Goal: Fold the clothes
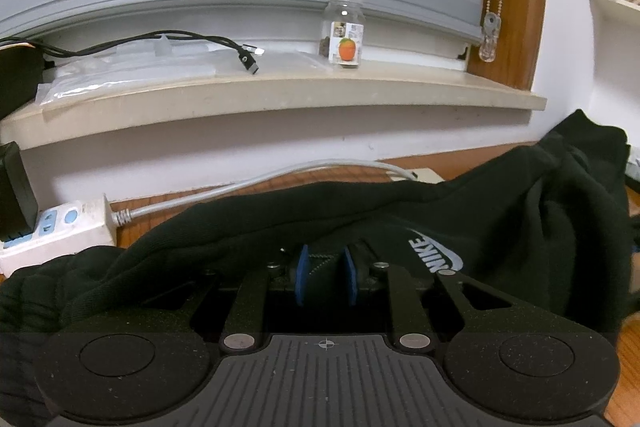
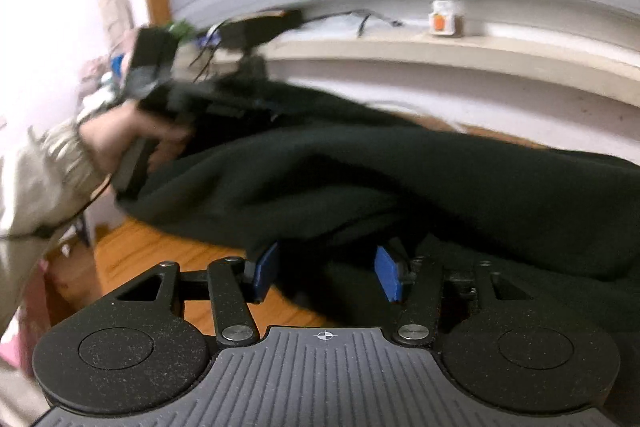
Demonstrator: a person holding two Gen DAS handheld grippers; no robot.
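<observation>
A black Nike sweatshirt (image 1: 440, 211) lies bunched across the wooden table, its white logo (image 1: 436, 255) just right of my left gripper (image 1: 326, 275). The left gripper's blue pads stand close together with a fold of the black cloth pinched between them. In the right wrist view the same sweatshirt (image 2: 400, 179) rises to the upper left, where a hand (image 2: 120, 135) holds the left tool; that part is blurred. My right gripper (image 2: 328, 275) stands about half open at the sweatshirt's near edge. Cloth hangs between its pads (image 2: 266, 271), and bare wood shows beside the left pad.
A white power strip (image 1: 56, 227) and its cable (image 1: 260, 183) lie behind the sweatshirt. On the windowsill (image 1: 280, 99) are a small jar (image 1: 345, 27), a black cable (image 1: 224, 43) and plastic bags (image 1: 120, 67). Bare wooden table (image 2: 160, 259) shows at the near left.
</observation>
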